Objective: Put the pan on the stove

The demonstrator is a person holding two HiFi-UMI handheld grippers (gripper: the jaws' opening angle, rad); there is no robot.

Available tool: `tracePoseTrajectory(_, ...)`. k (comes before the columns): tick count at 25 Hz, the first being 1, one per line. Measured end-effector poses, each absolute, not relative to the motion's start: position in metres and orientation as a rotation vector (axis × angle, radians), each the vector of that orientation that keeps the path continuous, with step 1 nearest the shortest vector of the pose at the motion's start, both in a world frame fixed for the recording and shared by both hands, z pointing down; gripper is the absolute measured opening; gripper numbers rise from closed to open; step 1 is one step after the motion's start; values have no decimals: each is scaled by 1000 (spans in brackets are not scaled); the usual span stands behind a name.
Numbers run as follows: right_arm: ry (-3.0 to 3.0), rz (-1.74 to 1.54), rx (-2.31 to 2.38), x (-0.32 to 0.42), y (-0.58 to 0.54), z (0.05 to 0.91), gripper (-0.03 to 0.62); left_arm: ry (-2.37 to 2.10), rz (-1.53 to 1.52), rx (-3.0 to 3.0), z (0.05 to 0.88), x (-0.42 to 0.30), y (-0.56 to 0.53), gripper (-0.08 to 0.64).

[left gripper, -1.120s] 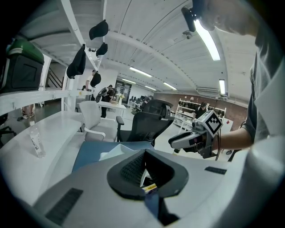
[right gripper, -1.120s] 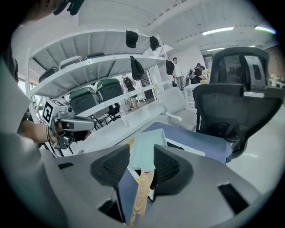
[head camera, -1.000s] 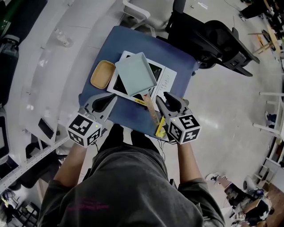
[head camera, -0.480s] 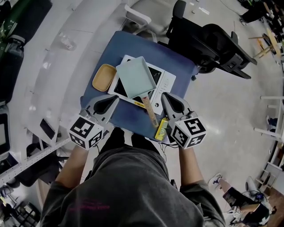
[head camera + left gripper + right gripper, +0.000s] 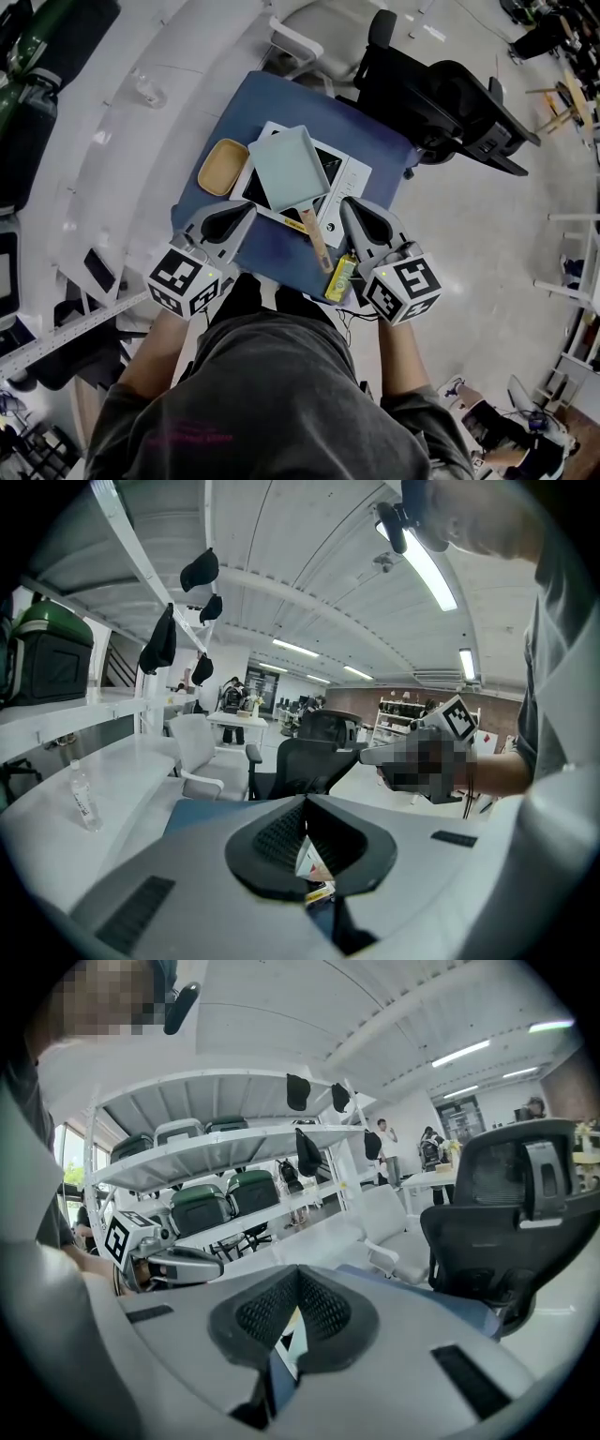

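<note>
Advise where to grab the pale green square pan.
Take its wooden handle, coming from the near side with the right tool. It sticks out past the white stove toward the person; the pale green square pan body is probably too wide.

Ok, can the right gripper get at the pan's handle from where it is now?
Probably yes. The handle sticks out off the stove toward the person, nothing lies over it, and the right gripper sits just beside it. Its jaws are shut, so they must open first.

Pan point(image 5: 289, 167) apparently atop stove point(image 5: 352, 174), dish point(image 5: 221, 167) left
</note>
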State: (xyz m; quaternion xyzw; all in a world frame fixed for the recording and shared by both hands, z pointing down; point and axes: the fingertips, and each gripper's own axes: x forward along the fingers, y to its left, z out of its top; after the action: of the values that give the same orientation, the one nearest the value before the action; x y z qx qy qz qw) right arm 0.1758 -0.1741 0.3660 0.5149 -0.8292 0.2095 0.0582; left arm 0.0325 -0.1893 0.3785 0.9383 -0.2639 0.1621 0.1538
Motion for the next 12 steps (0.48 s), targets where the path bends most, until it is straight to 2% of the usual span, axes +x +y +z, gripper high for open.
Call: tracePoseTrajectory(12,-2518,631,1515,164,-178,370,2,-784,451,2674,379,25,-189,2)
